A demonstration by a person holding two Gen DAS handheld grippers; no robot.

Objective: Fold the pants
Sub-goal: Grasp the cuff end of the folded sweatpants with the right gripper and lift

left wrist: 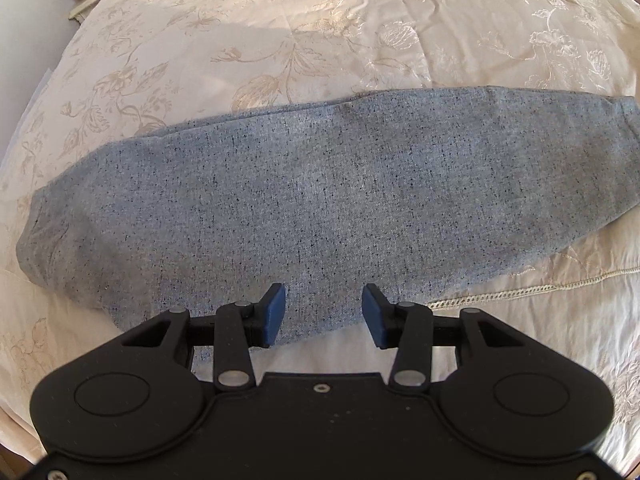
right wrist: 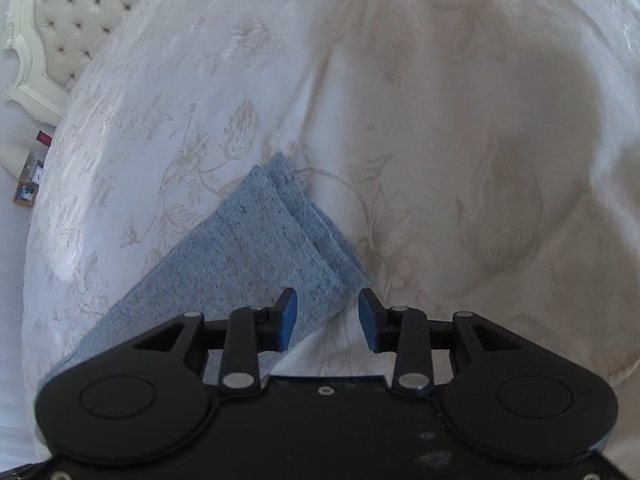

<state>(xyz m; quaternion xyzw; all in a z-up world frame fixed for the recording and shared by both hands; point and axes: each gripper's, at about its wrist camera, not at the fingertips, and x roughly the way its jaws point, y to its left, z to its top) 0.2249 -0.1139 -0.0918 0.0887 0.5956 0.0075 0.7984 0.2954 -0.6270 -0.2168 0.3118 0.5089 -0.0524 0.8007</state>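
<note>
Grey speckled pants folded lengthwise across cream floral bedspread, left gripper wide above near edge, holding nothing, right gripper wide, empty, beside right end of pants

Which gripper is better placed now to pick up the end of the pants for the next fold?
Probably the right gripper: it is open just above the layered end of the pants. The left gripper, also open, is over the middle.

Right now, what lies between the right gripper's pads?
Only the pants' cuff corner and bare bedspread; the right gripper is open, gripping nothing, as the right wrist view shows.
</note>
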